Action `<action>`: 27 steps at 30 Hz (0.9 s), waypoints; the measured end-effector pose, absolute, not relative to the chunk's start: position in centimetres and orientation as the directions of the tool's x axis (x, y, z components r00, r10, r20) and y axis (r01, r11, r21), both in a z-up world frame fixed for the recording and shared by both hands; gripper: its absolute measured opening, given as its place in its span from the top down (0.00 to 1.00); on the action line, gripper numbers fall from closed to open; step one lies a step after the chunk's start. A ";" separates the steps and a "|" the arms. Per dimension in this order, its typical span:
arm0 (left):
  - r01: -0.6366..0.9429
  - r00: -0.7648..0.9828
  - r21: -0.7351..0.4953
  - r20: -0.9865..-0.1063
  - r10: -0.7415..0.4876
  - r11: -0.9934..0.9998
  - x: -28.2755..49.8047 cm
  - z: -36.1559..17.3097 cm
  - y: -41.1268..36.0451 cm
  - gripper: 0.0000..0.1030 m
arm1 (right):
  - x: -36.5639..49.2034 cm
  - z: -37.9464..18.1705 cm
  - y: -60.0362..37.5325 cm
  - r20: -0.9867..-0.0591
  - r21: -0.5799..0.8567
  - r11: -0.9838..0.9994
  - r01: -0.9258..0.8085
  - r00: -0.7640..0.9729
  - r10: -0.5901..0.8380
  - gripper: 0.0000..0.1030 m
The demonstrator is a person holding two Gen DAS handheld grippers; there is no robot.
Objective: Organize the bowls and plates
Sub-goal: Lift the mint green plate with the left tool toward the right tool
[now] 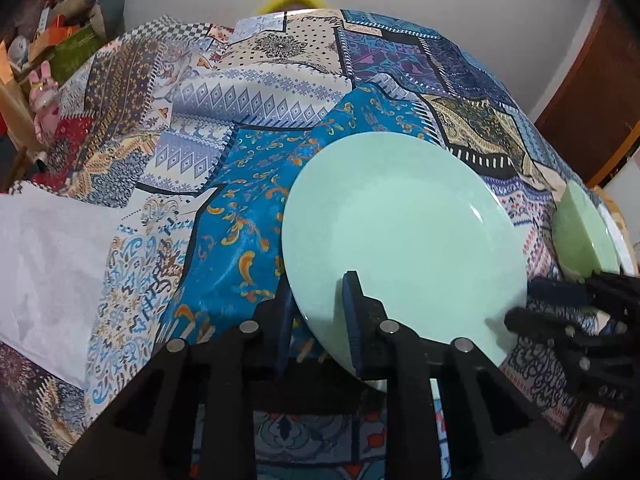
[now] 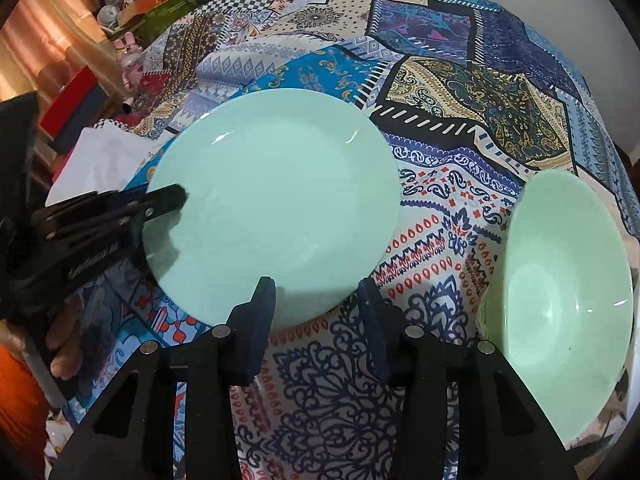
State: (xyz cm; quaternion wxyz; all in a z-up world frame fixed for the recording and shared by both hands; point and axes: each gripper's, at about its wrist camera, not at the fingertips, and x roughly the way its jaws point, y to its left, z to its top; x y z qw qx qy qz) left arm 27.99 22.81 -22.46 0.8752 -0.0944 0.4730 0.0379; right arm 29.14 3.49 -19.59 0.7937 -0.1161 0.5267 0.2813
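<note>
While the patchwork-patterned cloth [image 2: 460, 128] covering the desk fills most of both frames, the mint-green plate [image 2: 272, 200] occupies the centre of the right wrist view, raised off the cloth and tilted. The left gripper [image 1: 320, 312] is closed on the plate's near rim, one finger above and one beneath, entering from the left edge of the right wrist view. The right gripper [image 2: 316, 312] stands wide apart and empty just below the plate's lower rim, which lies between and ahead of its fingers. A pale green bowl [image 2: 560, 308] sits at the right edge, nearer the right gripper; the next placement likely turns on this. Cluttered shelving [image 2: 132, 4] occupies the upper left; a plain wall lies behind.
</note>
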 end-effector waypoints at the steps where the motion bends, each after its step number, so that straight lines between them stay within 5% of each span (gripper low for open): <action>1: -0.157 0.549 -0.127 -0.835 -0.020 0.979 27.7 -22.4 22.7 0.77 | 29.1 -19.6 3.6 -0.901 0.111 0.815 -0.569 0.289 0.325 0.60; 8: -0.137 0.530 -0.181 -0.844 -0.082 0.974 24.1 -21.8 22.6 0.77 | 28.3 -19.5 4.4 -0.900 0.151 0.782 -0.604 0.243 0.361 0.64; 10: -0.131 0.521 -0.233 -0.843 -0.133 0.964 22.9 -21.6 22.8 0.77 | 27.8 -19.4 5.0 -0.897 0.159 0.761 -0.629 0.229 0.378 0.75; 14: -0.164 0.499 -0.301 -0.847 -0.185 0.939 21.0 -21.7 23.8 0.77 | 27.8 -19.5 5.6 -0.899 0.156 0.765 -0.625 0.231 0.372 0.76; 27: -0.144 0.501 -0.238 -0.855 -0.137 0.961 14.0 -21.4 23.5 0.76 | 27.7 -20.3 5.2 -0.917 0.132 0.766 -0.629 0.215 0.335 0.73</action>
